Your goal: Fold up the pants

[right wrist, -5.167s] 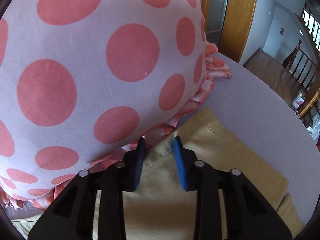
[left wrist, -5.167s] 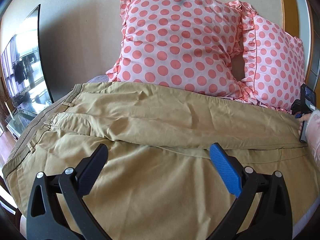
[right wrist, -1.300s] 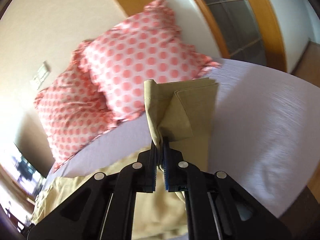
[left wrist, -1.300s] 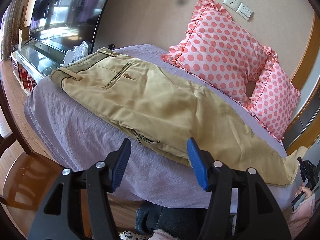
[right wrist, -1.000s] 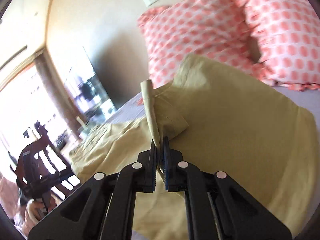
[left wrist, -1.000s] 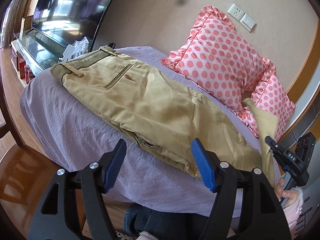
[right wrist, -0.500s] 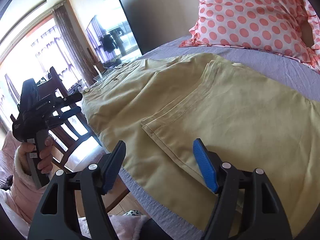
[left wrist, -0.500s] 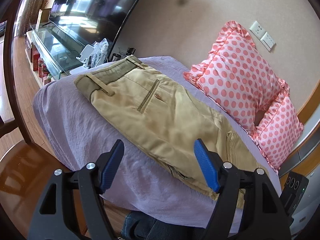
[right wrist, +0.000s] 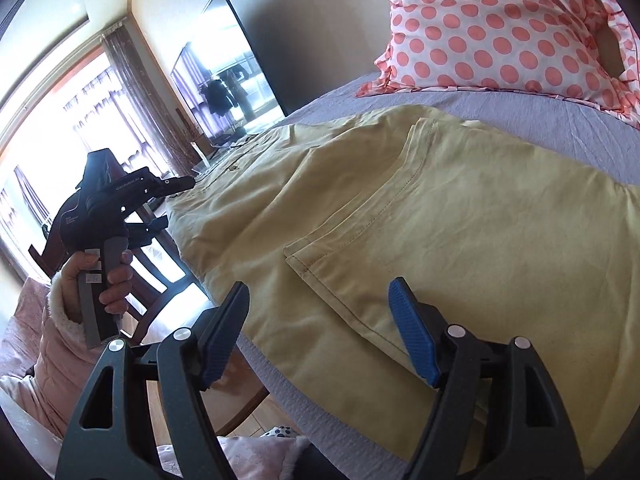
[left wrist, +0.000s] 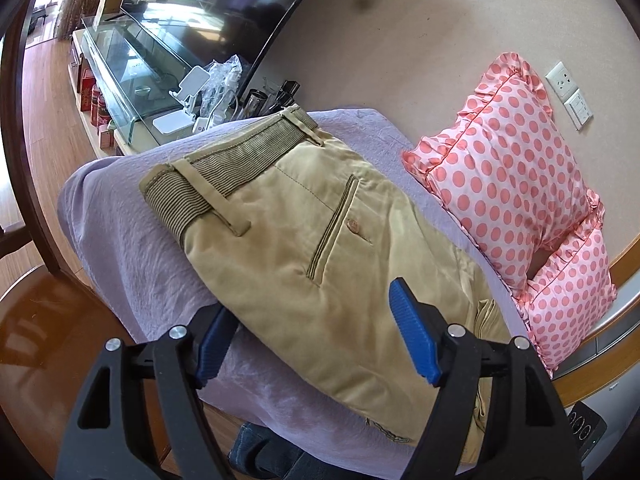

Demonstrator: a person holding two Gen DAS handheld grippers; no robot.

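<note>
Home bedroom: bed [left wrist: 120, 216] with polka-dot pillows [left wrist: 508, 184] at its head, television [right wrist: 228, 68] on the wall, curtained window [right wrist: 80, 104], wood floor [left wrist: 44, 92].

Pants [left wrist: 320, 248] leg end cut by right tool arm (lower right); pillow [right wrist: 500, 28] cropped at frame top.

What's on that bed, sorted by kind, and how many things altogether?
Khaki pants: 1
Pink polka-dot pillows: 2, a larger one and a smaller one
Lilac bedsheet: 1
Total: 4
</note>
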